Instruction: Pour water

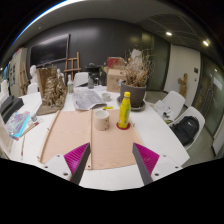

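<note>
Gripper view, the only one. Tongs [109, 160] hang released at the bottom of the frame, pink pads [75, 156] well apart, nothing between them. They hover over the near edge of a white bench [170, 130]. On it lies a tan mat [75, 130], running from lower centre up toward the middle. At frame centre, beyond the tongs: a yellow bottle [124, 110], upright, dark cap on top, standing at the mat's far right edge. Just left of it a small grey cup [102, 120], also upright, near but not touching. Behind them a pot of dried plants [135, 88], boxes and clutter in the upper centre; chairs [188, 125] to the right. Task reading: not begun. Bottle ungrasped, cup contents not visible. All left: reach, grip bottle, tilt over cup.
</note>
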`<state>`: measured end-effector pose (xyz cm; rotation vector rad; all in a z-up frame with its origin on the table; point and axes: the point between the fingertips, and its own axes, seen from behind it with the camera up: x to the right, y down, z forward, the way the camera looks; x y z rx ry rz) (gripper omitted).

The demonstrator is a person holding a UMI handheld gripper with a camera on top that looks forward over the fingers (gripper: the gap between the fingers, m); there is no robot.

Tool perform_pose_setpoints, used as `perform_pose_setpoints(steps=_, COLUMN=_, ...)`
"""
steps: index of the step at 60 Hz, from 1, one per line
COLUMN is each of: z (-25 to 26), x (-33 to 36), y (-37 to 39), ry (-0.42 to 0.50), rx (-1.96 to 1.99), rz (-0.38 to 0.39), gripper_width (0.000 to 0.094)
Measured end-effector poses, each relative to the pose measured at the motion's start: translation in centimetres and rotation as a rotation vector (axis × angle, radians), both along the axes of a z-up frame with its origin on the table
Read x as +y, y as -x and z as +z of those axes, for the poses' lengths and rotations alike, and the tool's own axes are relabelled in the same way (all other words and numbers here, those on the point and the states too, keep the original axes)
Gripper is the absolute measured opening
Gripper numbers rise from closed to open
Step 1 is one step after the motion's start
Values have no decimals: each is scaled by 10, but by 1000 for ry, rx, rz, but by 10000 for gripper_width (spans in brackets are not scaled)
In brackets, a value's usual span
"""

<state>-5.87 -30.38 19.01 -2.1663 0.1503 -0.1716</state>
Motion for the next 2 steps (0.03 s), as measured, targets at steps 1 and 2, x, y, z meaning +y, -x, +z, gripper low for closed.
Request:
perform_pose_setpoints(steps=1, z=1, x=0, y=0, ry=1, rx=3, rz=-1, gripper_width=863)
perform_pose_setpoints(steps=2, z=1, x=0, y=0, ry=1, rx=5, rz=0, gripper_width=864)
